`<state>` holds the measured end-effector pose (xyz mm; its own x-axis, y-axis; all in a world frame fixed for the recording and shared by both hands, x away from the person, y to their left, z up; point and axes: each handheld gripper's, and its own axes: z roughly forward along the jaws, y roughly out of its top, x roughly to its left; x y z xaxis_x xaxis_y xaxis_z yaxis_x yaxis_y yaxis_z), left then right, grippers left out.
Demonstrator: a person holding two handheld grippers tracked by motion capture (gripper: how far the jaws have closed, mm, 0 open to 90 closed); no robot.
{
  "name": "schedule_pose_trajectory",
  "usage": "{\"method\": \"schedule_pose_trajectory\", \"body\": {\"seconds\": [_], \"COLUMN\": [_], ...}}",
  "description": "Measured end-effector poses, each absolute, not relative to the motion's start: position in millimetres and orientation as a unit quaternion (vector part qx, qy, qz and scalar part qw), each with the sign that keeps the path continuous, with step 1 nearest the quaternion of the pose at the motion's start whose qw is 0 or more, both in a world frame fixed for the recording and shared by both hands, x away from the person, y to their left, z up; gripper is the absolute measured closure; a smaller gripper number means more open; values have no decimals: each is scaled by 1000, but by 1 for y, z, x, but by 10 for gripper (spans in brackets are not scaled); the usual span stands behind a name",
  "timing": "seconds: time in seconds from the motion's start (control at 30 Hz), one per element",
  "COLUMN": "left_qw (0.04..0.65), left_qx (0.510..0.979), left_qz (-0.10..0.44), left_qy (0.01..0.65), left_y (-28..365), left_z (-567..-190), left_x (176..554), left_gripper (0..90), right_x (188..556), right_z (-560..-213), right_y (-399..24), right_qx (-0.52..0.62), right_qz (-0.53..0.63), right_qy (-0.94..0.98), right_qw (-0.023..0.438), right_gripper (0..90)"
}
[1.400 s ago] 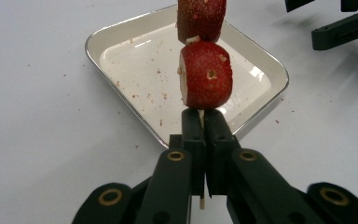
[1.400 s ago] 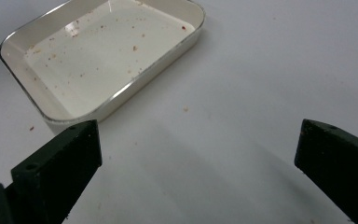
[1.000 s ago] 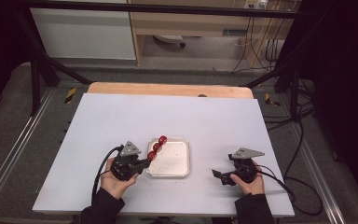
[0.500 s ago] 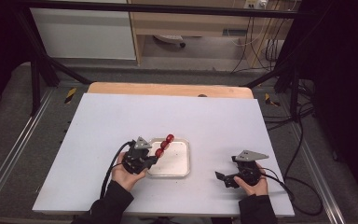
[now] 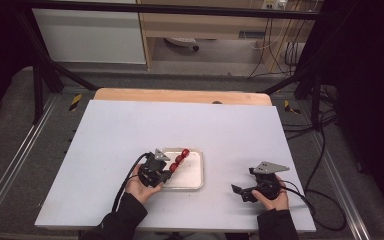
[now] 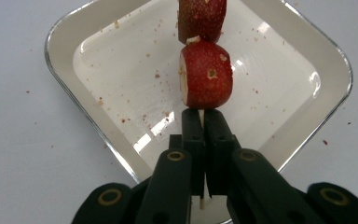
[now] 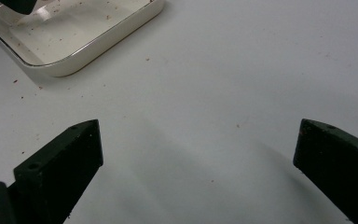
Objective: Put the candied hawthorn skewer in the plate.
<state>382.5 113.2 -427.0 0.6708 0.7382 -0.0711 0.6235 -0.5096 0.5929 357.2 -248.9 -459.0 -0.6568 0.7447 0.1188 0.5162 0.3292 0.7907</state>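
A thin wooden skewer [image 6: 201,113] carries red candied fruits [image 6: 206,74] [image 5: 179,159]. My left gripper [image 6: 204,122] [image 5: 166,172] is shut on the bare end of that skewer and holds it over the white square dish [image 6: 88,121] [image 5: 196,175]. The fruits hang above the dish's left part in the high view. My right gripper [image 7: 198,149] [image 5: 240,192] rests on the table right of the dish, jaws wide open with nothing between them. The dish's corner [image 7: 98,44] lies ahead of it to the upper left.
Red crumbs speckle the dish and the pale table [image 5: 130,130] around it. A wooden board [image 5: 180,96] edges the table's far side. Black frame bars [image 5: 45,75] and cables [image 5: 325,145] run beside the table. Wide bare tabletop lies beyond the dish.
My left gripper has carried the skewer rightward and a little lower, from the dish's left rim to over the dish. The right gripper has stayed put.
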Motion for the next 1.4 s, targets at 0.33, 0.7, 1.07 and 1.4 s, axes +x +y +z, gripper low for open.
{"method": "schedule_pose_trajectory", "body": {"seconds": [0.33, 0.7, 1.07, 1.4], "left_qw": [276, 276, 323, 351], "left_qx": [869, 871, 872, 870], "left_qz": [94, 98, 108, 94], "left_qy": [399, 395, 352, 334], "left_y": [105, 107, 131, 169], "left_z": [-431, -429, -419, -417], "left_x": [384, 384, 376, 367], "left_gripper": [877, 856, 536, 250], "right_x": [357, 357, 357, 357], "right_z": [-459, -460, -460, -459], "right_y": [-249, -248, -248, -248], "right_qx": [390, 390, 391, 392], "right_qz": [428, 428, 430, 430], "right_qy": [804, 804, 803, 803], "right_qw": [134, 133, 132, 130], "right_gripper": [18, 19, 19, 16]}}
